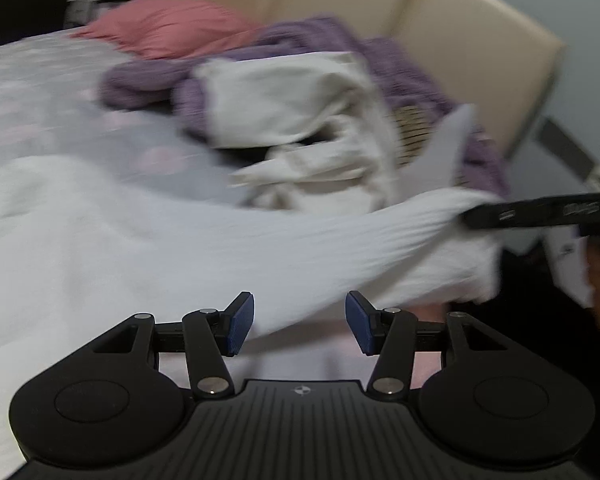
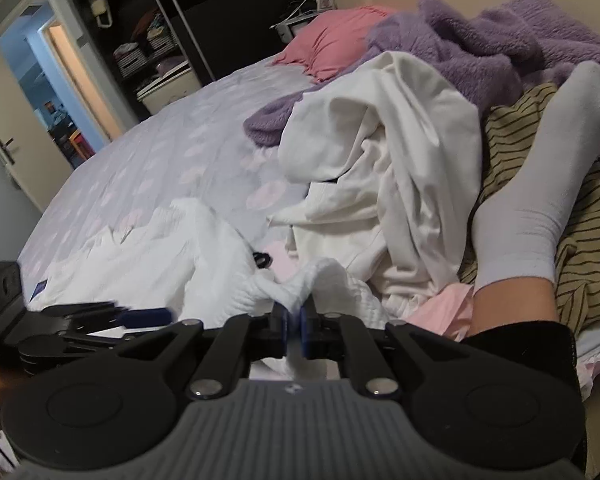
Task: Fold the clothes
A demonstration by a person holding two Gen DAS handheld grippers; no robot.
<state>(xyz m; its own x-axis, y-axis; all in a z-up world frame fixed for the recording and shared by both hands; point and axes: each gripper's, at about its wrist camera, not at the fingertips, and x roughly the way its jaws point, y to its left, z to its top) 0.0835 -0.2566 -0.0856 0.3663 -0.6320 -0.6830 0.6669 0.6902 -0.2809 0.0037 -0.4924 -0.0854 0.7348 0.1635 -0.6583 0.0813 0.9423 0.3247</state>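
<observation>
Right gripper [image 2: 296, 322] pinching white ribbed garment [image 1: 148, 248]; left gripper [image 1: 300, 322] hanging wide, holding nothing.

Reaching level and low over bed [image 2: 148, 160], right jaws closing on bunched edge of cloth, drawing it taut toward right side. Hovering just above spread cloth, left blue pads [image 1: 242, 322] standing well apart. Lying behind: cream garment [image 2: 400, 152], purple fleece [image 2: 480, 44], pink pillow [image 2: 332, 46]. Resting alongside, socked foot [image 2: 540, 184].

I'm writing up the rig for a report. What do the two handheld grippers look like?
Both the left gripper and right gripper are matte black, with ribbed grey centre decks, round side housings, silver pivot pins, linkage arms and blue textured finger pads. No cables show.
</observation>
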